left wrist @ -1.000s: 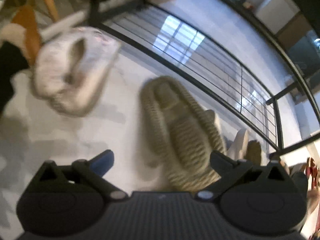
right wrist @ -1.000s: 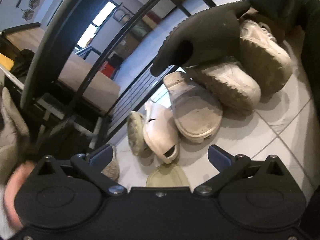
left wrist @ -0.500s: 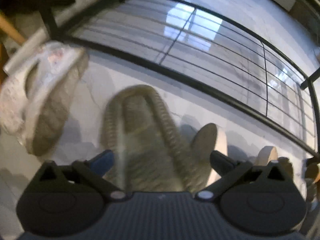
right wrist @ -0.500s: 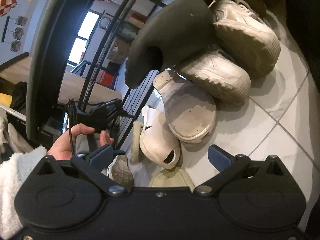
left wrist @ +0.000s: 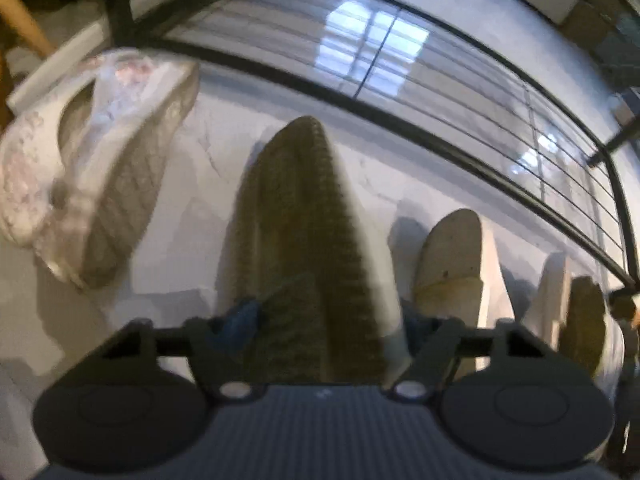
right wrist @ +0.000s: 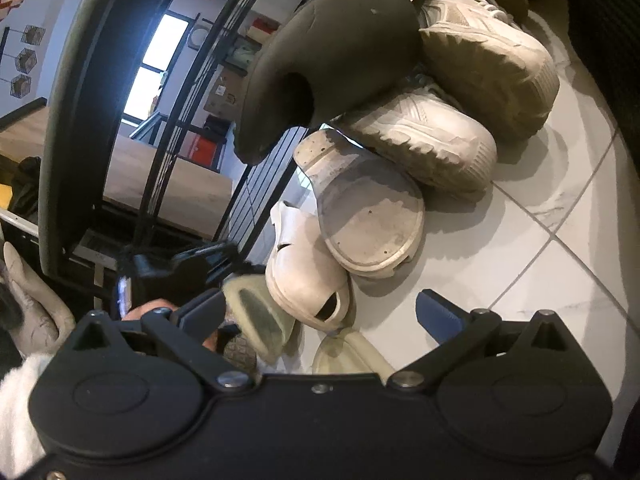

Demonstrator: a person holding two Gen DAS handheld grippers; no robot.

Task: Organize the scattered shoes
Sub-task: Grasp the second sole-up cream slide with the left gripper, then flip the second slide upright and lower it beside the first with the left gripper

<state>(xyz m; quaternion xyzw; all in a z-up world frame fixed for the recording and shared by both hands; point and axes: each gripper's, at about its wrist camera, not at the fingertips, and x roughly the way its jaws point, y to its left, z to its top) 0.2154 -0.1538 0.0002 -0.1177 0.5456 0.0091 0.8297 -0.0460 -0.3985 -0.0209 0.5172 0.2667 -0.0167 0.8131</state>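
Observation:
An olive knitted slipper (left wrist: 304,240) lies on the white floor and runs straight between the fingers of my left gripper (left wrist: 330,320). The jaws are closing, and both pads sit against the slipper's sides near its heel. The right wrist view shows the same slipper (right wrist: 256,320) at lower left, with a hand and the left gripper (right wrist: 180,276) over it. My right gripper (right wrist: 318,312) hangs open above the floor, nothing between its fingers. Ahead of it lie a white clog (right wrist: 308,276), a sandal turned sole-up (right wrist: 368,216), two white sneakers (right wrist: 424,140) and a black shoe (right wrist: 332,56).
A pale patterned sneaker (left wrist: 100,168) lies on its side left of the slipper. White shoes (left wrist: 452,264) stand in a row to its right, along a black metal railing (left wrist: 400,120). A yellowish sole (right wrist: 348,356) lies just under my right gripper.
My left gripper came down over the olive slipper and its jaws narrowed from wide open onto it. The right gripper stayed open and barely moved.

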